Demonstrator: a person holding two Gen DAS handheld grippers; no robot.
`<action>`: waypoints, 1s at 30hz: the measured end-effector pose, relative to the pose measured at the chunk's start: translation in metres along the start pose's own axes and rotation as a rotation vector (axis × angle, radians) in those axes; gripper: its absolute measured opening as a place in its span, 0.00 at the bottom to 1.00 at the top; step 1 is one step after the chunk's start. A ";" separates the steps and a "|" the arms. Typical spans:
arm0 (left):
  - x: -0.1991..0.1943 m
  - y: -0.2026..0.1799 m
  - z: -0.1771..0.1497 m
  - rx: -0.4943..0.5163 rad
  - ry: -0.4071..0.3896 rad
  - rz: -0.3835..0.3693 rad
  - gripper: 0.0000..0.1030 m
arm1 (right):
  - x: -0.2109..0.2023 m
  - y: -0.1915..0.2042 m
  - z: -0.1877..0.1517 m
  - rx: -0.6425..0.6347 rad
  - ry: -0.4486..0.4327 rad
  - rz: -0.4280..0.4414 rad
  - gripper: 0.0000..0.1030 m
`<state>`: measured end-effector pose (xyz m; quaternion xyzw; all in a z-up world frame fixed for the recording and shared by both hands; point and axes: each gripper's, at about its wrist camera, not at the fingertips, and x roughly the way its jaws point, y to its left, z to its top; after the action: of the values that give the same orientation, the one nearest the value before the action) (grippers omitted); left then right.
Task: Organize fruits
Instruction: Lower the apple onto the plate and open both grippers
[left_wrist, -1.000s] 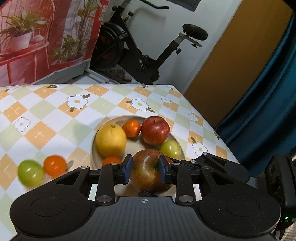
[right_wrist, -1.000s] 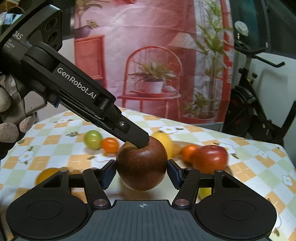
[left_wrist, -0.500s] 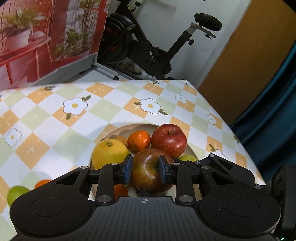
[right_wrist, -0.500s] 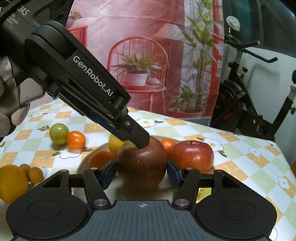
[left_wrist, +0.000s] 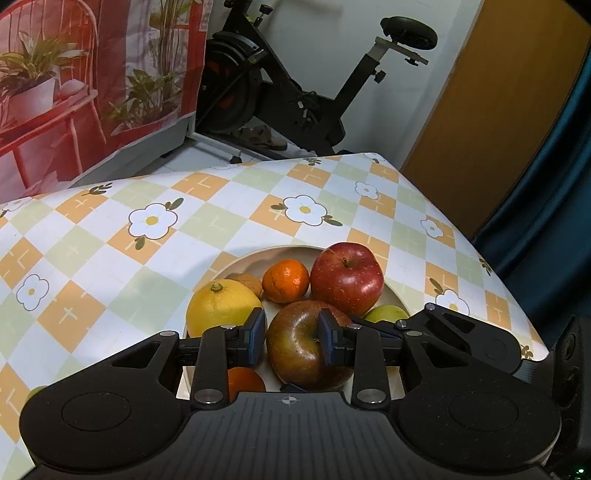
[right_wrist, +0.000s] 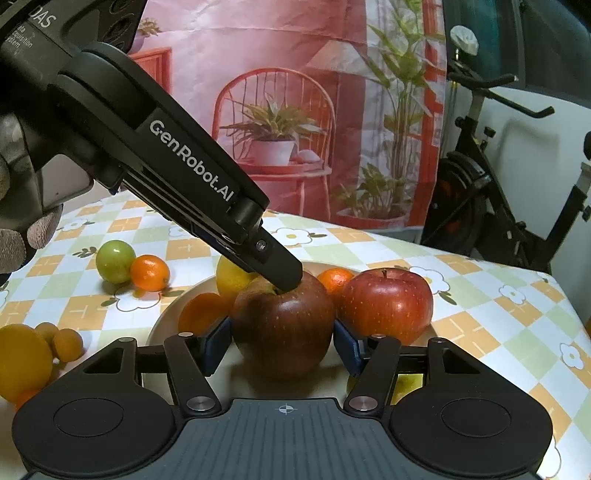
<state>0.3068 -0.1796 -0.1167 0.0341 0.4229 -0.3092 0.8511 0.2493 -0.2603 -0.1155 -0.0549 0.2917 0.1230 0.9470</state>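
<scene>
"Right claw (right_wrist: 282, 345) status?"
"Clenched on the dark apple (right_wrist: 282, 321), low over the plate (right_wrist: 162, 321), likely to seat it. Red apple (right_wrist: 386, 304) sits at its 3 o'clock."
"Left claw (left_wrist: 291, 338)?"
"One finger in the stem dimple, probably steadying. Grip: can't tell."

Checked tablecloth (left_wrist: 207, 206) in orange, pale green and white squares, printed with white daisies; taken as landmark.
Exercise bike (left_wrist: 295, 92), black, with saddle raised on a post, on the floor beyond the far edge of the tablecloth; handlebars visible in the right wrist view.
Printed backdrop (right_wrist: 295, 110) showing a red chair, potted plants and a red cabinet, hanging behind the tablecloth, beside the bike.
Wooden door panel (left_wrist: 491, 110), orange-brown, past the far right corner of the tablecloth.
Teal curtain (left_wrist: 554, 206), right of the tablecloth, beside the door panel.
</scene>
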 end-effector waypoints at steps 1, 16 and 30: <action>0.000 0.000 0.000 0.006 0.000 0.004 0.33 | -0.001 0.001 0.000 -0.001 0.007 -0.006 0.55; -0.004 -0.004 -0.001 0.009 -0.017 0.017 0.32 | -0.007 0.004 -0.006 0.020 0.027 -0.029 0.44; -0.038 -0.005 -0.009 0.031 -0.090 0.054 0.32 | -0.021 0.010 -0.001 0.063 0.013 -0.018 0.48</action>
<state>0.2811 -0.1619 -0.0934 0.0448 0.3783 -0.2937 0.8767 0.2296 -0.2549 -0.1049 -0.0283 0.3013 0.1049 0.9473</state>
